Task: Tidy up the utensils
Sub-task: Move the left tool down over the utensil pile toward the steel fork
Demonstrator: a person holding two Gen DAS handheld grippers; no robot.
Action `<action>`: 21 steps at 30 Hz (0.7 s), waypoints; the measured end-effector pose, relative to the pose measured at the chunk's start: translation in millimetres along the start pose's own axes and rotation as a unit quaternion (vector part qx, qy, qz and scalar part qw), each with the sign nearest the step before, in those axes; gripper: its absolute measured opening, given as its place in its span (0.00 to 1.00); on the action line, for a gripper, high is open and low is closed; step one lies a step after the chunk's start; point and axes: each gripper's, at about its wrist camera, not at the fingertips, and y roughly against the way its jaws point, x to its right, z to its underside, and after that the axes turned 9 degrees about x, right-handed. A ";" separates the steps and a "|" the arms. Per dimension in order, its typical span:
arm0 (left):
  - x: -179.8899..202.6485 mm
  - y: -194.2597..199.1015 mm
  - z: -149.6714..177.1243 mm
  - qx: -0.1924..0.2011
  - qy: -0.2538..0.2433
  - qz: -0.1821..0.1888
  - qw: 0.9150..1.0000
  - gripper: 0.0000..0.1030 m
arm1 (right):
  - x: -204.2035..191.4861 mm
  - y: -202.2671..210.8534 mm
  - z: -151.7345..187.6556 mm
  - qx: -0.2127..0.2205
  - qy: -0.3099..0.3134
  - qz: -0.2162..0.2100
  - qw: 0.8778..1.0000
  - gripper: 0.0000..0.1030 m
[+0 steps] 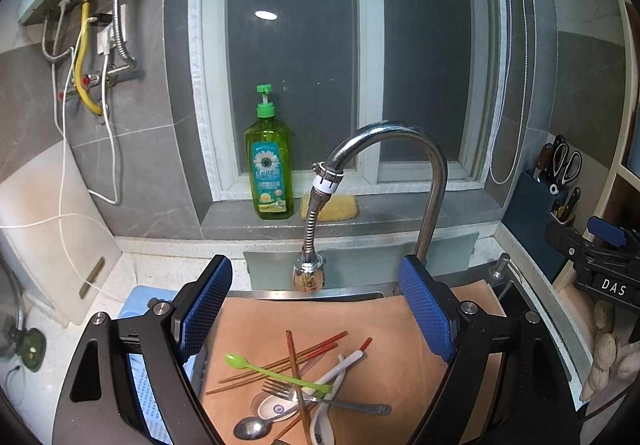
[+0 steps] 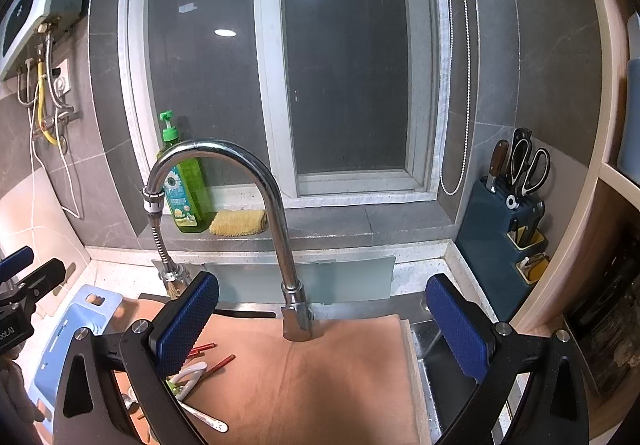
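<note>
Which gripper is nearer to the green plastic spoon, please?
Left. The left gripper hangs open directly above the green plastic spoon; the right gripper sits farther right over bare board, the spoon by its left finger.

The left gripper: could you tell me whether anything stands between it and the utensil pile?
Nothing visible does. The left gripper is open above the utensil pile on the tan mat; the faucet head hangs farther back.

The right gripper [image 2: 322, 325] is hanging wide open over the tan mat [image 2: 320, 377], with the faucet [image 2: 280, 229] standing between its fingers [image 2: 186, 325].
</note>
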 end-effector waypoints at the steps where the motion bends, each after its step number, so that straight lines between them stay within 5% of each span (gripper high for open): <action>1: -0.3 -0.4 0.7 -0.001 0.000 0.000 1.000 0.83 | 0.0 -1.1 0.6 -0.002 0.000 0.000 1.000 0.99; 10: -12.3 -4.9 13.1 -0.026 0.010 -0.007 1.000 0.83 | -5.6 -14.0 12.7 -0.028 0.000 -0.020 0.999 0.99; 21: -55.0 0.3 68.6 -0.099 0.042 -0.064 0.992 0.83 | -29.2 -54.2 54.9 -0.117 0.008 -0.114 0.987 0.99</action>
